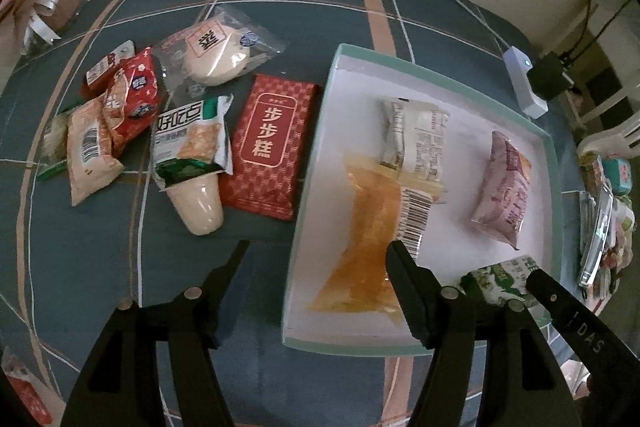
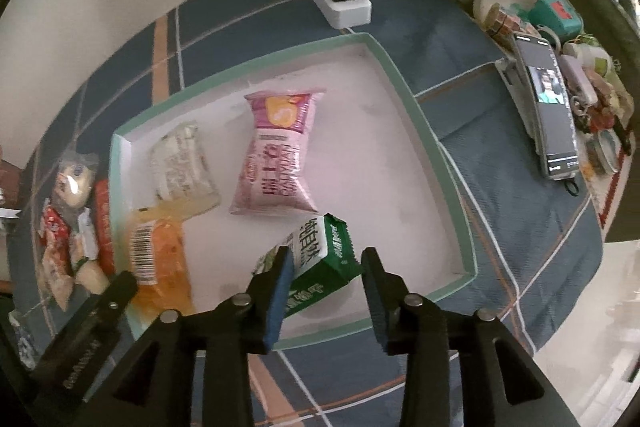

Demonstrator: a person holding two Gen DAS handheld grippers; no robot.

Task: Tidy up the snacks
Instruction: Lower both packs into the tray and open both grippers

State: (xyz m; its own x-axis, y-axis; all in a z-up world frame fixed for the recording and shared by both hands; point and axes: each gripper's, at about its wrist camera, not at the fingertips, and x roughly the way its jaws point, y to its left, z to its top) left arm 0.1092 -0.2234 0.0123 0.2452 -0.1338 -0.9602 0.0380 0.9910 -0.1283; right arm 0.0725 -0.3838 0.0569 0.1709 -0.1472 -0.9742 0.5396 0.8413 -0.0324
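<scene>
Green snack pack (image 2: 320, 263) btwn open right hand-held gripper (image 2: 326, 267) fingers, in tray (image 2: 440, 163)

Desk under a blue-grey checked cloth with orange and white stripes (image 1: 120, 267). Lying directly on it: shallow white cardboard box lid with mint-green rim (image 1: 316, 163); flat red patterned snack pouch (image 1: 272, 147) just beside the lid; loose heap of small wrapped snacks (image 1: 132, 115) further left; white power strip (image 2: 340, 7) beyond the lid; dark smartphone (image 2: 548, 107) sitting well right.
</scene>
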